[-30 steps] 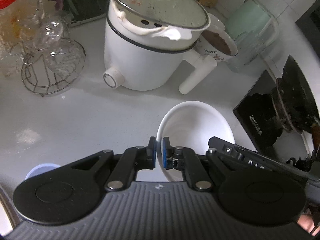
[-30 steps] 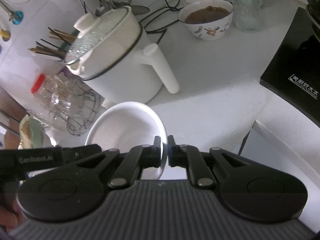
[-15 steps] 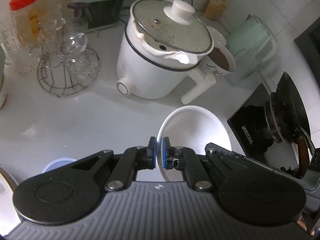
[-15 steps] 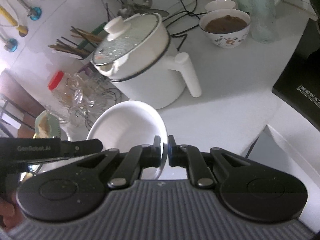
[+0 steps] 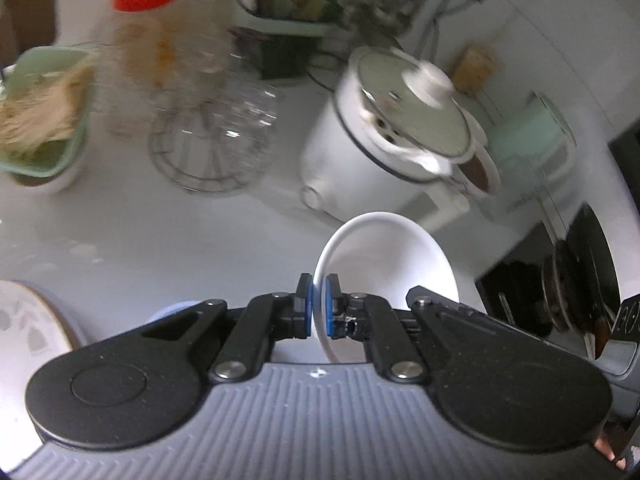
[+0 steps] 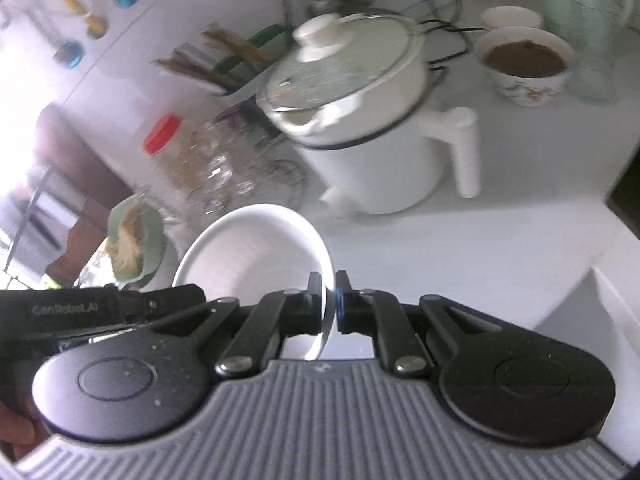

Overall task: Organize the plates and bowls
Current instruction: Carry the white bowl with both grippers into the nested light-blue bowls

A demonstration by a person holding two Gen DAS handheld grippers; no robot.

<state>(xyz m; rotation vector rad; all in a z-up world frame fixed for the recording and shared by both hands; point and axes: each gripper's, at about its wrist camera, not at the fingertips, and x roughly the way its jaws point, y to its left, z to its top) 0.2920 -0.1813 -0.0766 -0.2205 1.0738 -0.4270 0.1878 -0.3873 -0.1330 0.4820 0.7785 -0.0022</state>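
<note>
A white bowl (image 5: 392,264) is held in the air above the white counter by both grippers. My left gripper (image 5: 317,306) is shut on its left rim. My right gripper (image 6: 329,304) is shut on its right rim, and the bowl (image 6: 256,256) fills the view left of the fingers. A patterned white plate (image 5: 28,328) lies at the lower left of the left wrist view, with a pale blue dish (image 5: 172,312) beside it, mostly hidden by the gripper. A patterned bowl of brown food (image 6: 528,64) stands at the back right.
A white electric pot with glass lid (image 5: 400,136) (image 6: 360,120) stands behind the bowl. A wire rack of glasses (image 5: 212,132), a red-capped jar (image 5: 148,40) and a green bowl of noodles (image 5: 44,112) stand at left. A black stove (image 5: 560,280) is at right.
Both grippers have lifted and carried the white bowl back and to the left; the pot looks smaller and farther, and the green noodle bowl and patterned plate have come into view.
</note>
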